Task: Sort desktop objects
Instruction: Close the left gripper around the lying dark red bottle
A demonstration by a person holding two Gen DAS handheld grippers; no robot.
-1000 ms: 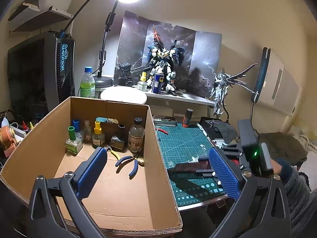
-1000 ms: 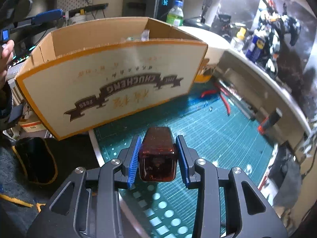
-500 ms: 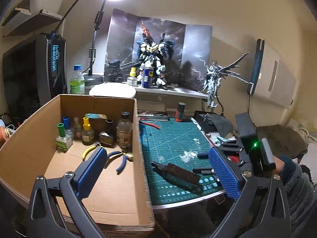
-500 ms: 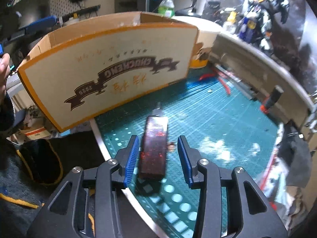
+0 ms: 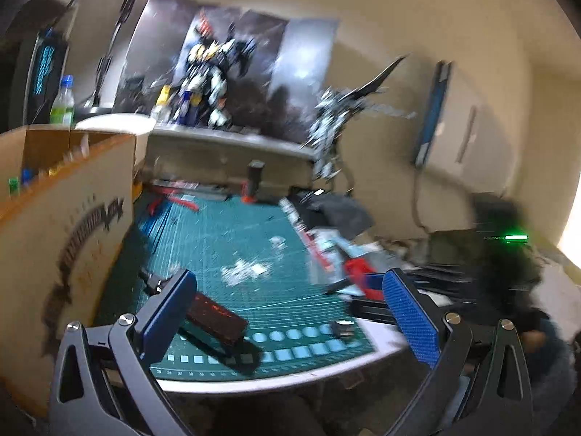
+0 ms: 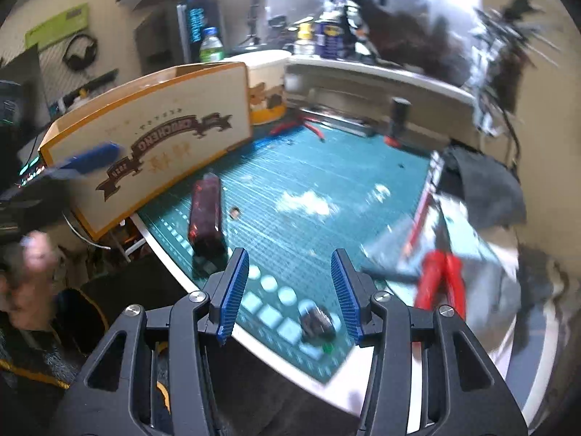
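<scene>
A dark red-brown flat bottle (image 6: 205, 214) lies on its side on the green cutting mat (image 6: 319, 178), close to the cardboard box (image 6: 156, 138). My right gripper (image 6: 290, 294) hovers at the mat's front edge to the right of the bottle. Its jaws are opening and grip nothing. A small dark piece (image 6: 317, 321) lies on the mat below the gap. In the blurred left wrist view, my left gripper (image 5: 290, 312) stands wide open low over the mat. Its left finger (image 5: 167, 312) is right beside the bottle (image 5: 214, 319).
The box (image 5: 72, 236) holds several small bottles and stands left of the mat. Red-handled cutters (image 6: 439, 279) and loose papers lie at the right. A red-footed black tool (image 6: 397, 116) and red nippers (image 6: 308, 127) lie at the back. Model robots stand on the shelf behind.
The right gripper opened and let the bottle down onto the mat, then drew back to the right. The left gripper came down from over the box to the mat beside the bottle.
</scene>
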